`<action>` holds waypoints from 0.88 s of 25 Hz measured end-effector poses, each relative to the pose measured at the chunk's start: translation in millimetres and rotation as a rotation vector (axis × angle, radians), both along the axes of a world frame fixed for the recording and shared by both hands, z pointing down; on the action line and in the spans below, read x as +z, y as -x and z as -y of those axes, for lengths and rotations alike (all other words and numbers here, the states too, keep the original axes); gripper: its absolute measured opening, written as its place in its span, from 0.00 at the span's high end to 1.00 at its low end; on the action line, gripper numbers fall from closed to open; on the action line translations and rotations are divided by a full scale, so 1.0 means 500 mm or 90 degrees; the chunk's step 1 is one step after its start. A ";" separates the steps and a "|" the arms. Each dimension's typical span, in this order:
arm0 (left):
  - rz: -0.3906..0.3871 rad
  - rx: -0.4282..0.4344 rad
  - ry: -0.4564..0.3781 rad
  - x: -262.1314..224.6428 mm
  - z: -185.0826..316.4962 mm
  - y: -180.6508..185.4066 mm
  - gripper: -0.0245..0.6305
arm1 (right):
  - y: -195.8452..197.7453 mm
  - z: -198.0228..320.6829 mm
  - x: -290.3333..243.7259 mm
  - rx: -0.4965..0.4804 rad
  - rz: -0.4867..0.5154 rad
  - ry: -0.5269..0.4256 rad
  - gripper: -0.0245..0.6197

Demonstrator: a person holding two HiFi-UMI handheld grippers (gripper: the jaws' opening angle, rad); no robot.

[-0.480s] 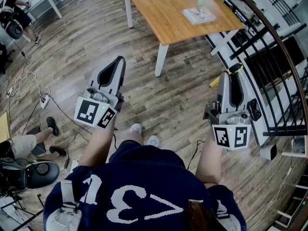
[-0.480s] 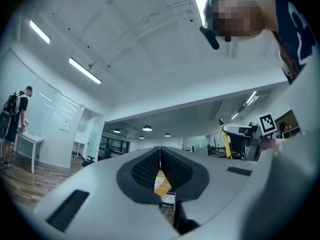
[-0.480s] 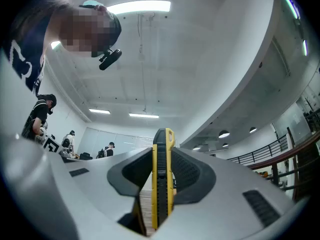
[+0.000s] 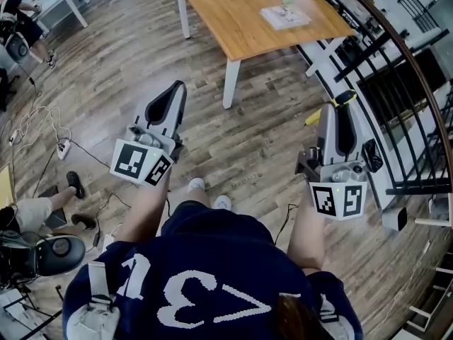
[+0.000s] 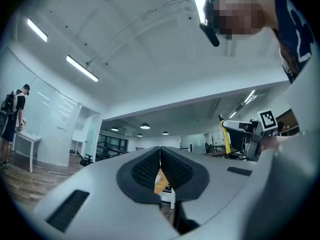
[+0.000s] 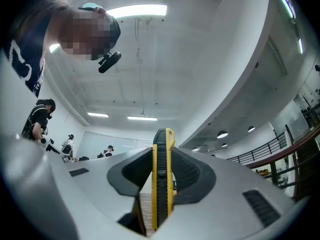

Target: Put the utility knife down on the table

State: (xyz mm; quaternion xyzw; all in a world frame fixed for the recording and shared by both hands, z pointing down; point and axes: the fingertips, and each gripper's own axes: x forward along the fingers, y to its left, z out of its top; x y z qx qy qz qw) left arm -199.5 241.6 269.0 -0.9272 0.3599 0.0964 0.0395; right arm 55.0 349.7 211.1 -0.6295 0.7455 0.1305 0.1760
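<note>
Knife (image 6: 161,184) clamped in right gripper (image 4: 338,109), well short of table (image 4: 233,27); left gripper (image 4: 174,91) clenched, empty. Approach & set-down still tbd.

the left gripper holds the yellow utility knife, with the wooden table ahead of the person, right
No: the right gripper holds the yellow utility knife, clamped between its jaws in the right gripper view. The wooden table does lie ahead.

The knife (image 6: 161,184) is yellow and black. The table (image 4: 241,20), upper centre, is orange-brown with white legs; the floor (image 4: 269,154), grey-brown planks.
</note>
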 end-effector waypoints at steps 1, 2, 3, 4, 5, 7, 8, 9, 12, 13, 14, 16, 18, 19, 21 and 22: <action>0.001 -0.002 0.000 0.000 -0.001 -0.003 0.94 | -0.006 -0.001 -0.001 -0.003 0.007 -0.001 0.76; 0.002 -0.003 0.000 0.001 -0.001 -0.006 0.94 | -0.011 -0.002 -0.001 -0.007 0.012 0.000 0.76; 0.003 -0.005 0.000 0.002 -0.001 -0.008 0.94 | -0.014 -0.001 0.000 -0.010 0.014 0.000 0.76; 0.005 -0.006 0.001 0.004 0.001 -0.010 0.94 | -0.017 0.001 0.001 -0.013 0.014 0.001 0.76; 0.006 -0.007 0.003 0.007 0.005 -0.013 0.94 | -0.018 0.006 0.001 -0.015 0.013 0.001 0.76; 0.008 -0.011 0.008 0.014 0.020 -0.016 0.94 | -0.020 0.022 0.003 -0.021 0.012 0.002 0.76; 0.009 -0.013 0.010 0.017 0.030 -0.019 0.94 | -0.021 0.034 0.004 -0.024 0.012 0.002 0.76; 0.009 -0.014 0.012 0.019 0.044 -0.022 0.94 | -0.022 0.048 0.005 -0.027 0.012 0.003 0.76; 0.005 -0.011 0.014 0.026 0.092 -0.036 0.94 | -0.028 0.095 0.009 -0.033 0.013 0.008 0.76; 0.003 -0.009 0.014 0.027 0.110 -0.040 0.94 | -0.030 0.112 0.010 -0.034 0.013 0.009 0.76; 0.001 -0.007 0.012 0.026 0.131 -0.045 0.94 | -0.033 0.130 0.010 -0.036 0.013 0.009 0.76; -0.004 -0.005 0.008 0.022 0.181 -0.056 0.94 | -0.042 0.175 0.006 -0.038 0.012 0.009 0.76; -0.008 -0.001 0.005 0.017 0.240 -0.071 0.94 | -0.055 0.225 0.001 -0.032 0.004 0.009 0.76; -0.010 0.002 0.004 0.015 0.268 -0.080 0.94 | -0.062 0.250 -0.002 -0.028 0.000 0.009 0.76; -0.010 0.010 0.002 0.010 0.322 -0.095 0.93 | -0.075 0.301 -0.008 -0.020 -0.001 0.006 0.76; -0.009 0.013 -0.002 0.006 0.348 -0.102 0.94 | -0.082 0.327 -0.012 -0.018 0.002 0.003 0.76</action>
